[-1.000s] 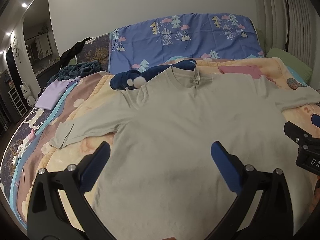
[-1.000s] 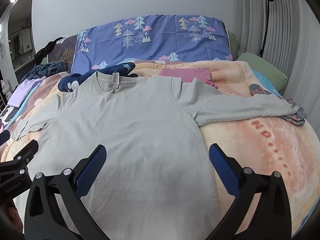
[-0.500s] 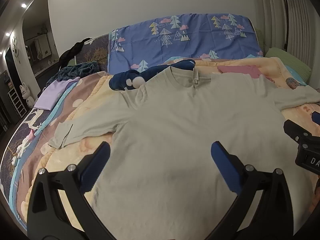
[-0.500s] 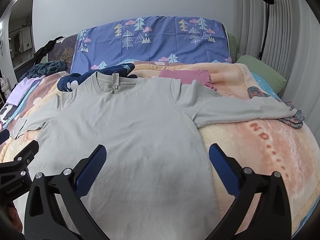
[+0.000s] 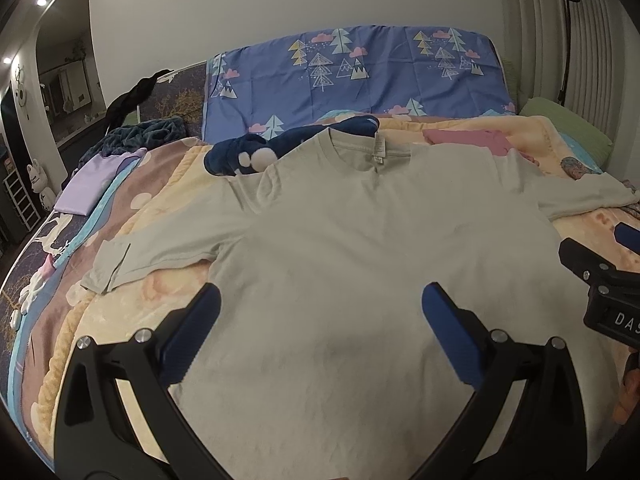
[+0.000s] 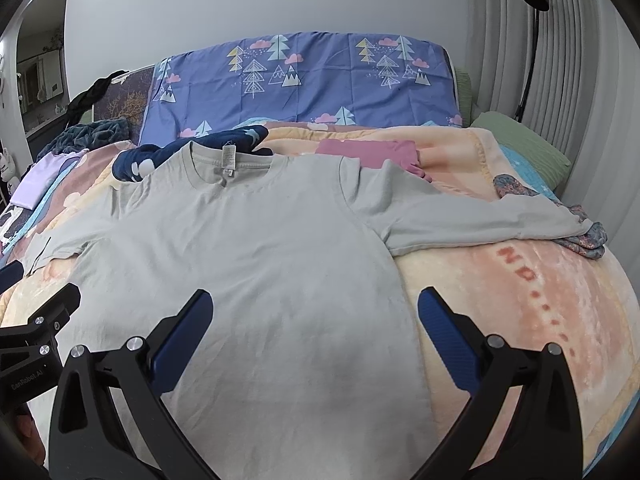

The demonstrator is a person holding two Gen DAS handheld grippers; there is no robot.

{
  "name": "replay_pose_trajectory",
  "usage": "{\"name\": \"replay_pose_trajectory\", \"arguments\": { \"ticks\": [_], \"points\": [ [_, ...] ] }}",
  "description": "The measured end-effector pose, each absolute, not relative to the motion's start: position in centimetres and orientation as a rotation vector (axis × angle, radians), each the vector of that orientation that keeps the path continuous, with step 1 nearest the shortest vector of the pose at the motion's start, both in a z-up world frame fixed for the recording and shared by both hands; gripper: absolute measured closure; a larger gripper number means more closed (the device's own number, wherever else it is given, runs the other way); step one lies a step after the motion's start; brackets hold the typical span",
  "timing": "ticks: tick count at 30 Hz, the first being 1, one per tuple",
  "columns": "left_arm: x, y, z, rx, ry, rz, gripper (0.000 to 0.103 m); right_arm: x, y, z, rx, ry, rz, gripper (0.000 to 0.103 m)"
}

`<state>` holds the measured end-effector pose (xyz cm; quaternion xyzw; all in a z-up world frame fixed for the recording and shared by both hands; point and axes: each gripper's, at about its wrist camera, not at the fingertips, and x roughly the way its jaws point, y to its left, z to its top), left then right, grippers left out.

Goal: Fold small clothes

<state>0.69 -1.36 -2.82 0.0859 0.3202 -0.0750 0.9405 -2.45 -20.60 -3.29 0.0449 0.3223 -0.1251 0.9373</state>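
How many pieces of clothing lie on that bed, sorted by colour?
Grey: 1, spread-out grey T-shirt
Navy with white spots: 1, bunched garment
Pink: 1, folded item
Lilac: 1, folded item
Floral patterned: 1, crumpled piece
Total: 5

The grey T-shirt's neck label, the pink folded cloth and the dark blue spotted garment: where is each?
Grey T-shirt's neck label [image 6: 228, 159], right wrist view, on the label's middle.
Pink folded cloth [image 6: 366, 152], right wrist view, on its flat top.
Dark blue spotted garment [image 5: 240, 152], left wrist view, on its bunched left end.
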Motion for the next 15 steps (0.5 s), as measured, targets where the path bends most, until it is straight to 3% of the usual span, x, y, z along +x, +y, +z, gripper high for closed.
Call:
{"name": "replay_pose_trajectory", "arguments": {
  "ticks": [15],
  "points": [
    [0.54,-0.49,-3.2,0.115,0.622,-0.244,0.002,-2.32,-20.51,-3.38,0.087,0.661,-0.257,0.001]
  ]
}}
